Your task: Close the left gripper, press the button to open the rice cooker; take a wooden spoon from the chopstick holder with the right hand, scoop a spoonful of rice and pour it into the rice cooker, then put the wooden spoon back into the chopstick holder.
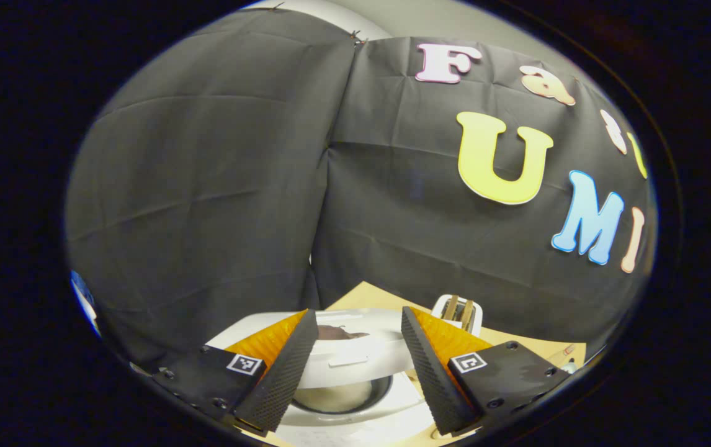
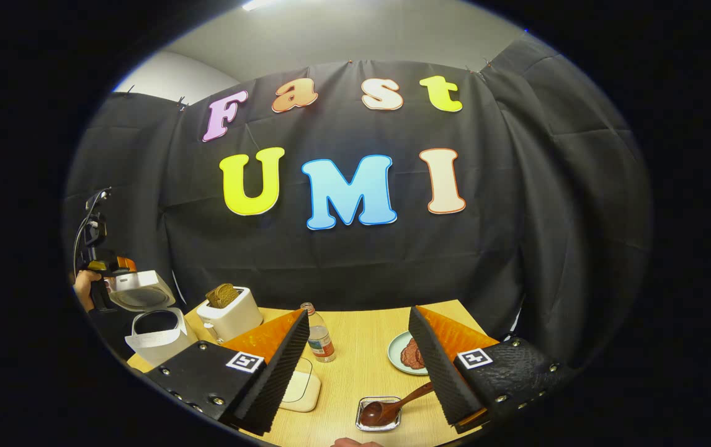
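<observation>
Cooker (image 2: 154, 316) sits at the tabletop's (image 2: 362, 354) far-left corner, lid (image 2: 139, 290) up and tilted back, so the button press looks done and the pot (image 1: 334, 397) is exposed for pouring; in the left gripper view something pale lies in it, can't tell what. Left gripper (image 1: 352, 366) hovers right over the pot, jaws released with nothing between them; reads as parked clear above the opening. In the right gripper view, that gripper and the hand (image 2: 85, 285) holding it are up behind the raised lid.

Spoon (image 2: 393, 406) lies with its bowl in a small clear tray (image 2: 379, 415) near the front edge, handle angled up-right toward the right gripper (image 2: 362, 366). That handle angle suits a pick from the right. Right jaws are spread wide, empty, above and a little behind the tray. Judgement: spoon pick is the step in hand, scoop and pour not yet done.

Around it: toaster (image 2: 231, 313) with bread beside the cooker, bottle (image 2: 318, 338) mid-table, plate (image 2: 396, 354) to the right, pale flat container (image 2: 303, 391) just left of the tray.
</observation>
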Motion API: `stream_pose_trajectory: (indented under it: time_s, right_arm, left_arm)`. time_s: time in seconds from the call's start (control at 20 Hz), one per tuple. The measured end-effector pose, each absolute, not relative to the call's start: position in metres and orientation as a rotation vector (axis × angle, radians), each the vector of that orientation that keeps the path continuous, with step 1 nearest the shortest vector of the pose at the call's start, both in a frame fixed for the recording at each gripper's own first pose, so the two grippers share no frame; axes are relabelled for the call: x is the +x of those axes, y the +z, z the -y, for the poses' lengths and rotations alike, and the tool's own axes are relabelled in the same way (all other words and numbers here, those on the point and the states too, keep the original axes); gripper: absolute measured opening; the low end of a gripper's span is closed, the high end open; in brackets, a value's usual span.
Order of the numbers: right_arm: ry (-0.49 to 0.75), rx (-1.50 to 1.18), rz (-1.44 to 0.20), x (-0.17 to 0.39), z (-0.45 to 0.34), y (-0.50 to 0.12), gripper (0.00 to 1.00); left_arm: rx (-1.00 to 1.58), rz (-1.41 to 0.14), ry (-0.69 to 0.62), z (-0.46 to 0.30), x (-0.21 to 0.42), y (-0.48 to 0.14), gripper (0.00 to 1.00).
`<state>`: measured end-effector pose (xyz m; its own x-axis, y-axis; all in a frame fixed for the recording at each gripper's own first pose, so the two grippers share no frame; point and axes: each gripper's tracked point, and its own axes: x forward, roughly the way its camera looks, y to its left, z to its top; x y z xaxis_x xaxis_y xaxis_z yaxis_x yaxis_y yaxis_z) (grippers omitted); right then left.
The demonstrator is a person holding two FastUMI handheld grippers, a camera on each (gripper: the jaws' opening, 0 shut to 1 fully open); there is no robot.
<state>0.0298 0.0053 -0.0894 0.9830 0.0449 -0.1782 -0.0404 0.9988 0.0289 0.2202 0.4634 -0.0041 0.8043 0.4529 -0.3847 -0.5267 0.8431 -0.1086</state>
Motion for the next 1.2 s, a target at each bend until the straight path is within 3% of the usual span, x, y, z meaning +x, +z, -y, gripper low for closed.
stream_pose_trajectory:
  time_s: [0.15,0.3,1.2]
  right_arm:
    - [0.050,0.020,-0.178,0.026,-0.006,-0.090,0.98]
    - [0.051,0.021,-0.182,0.022,-0.007,-0.090,0.98]
    - [0.034,0.044,-0.185,0.016,-0.003,-0.088,0.98]
  left_arm:
    - [-0.216,-0.385,0.514,-0.463,0.219,-0.006,0.96]
    - [-0.212,-0.403,0.513,-0.464,0.220,-0.018,0.90]
    - [-0.184,-0.592,0.518,-0.454,0.196,-0.046,0.93]
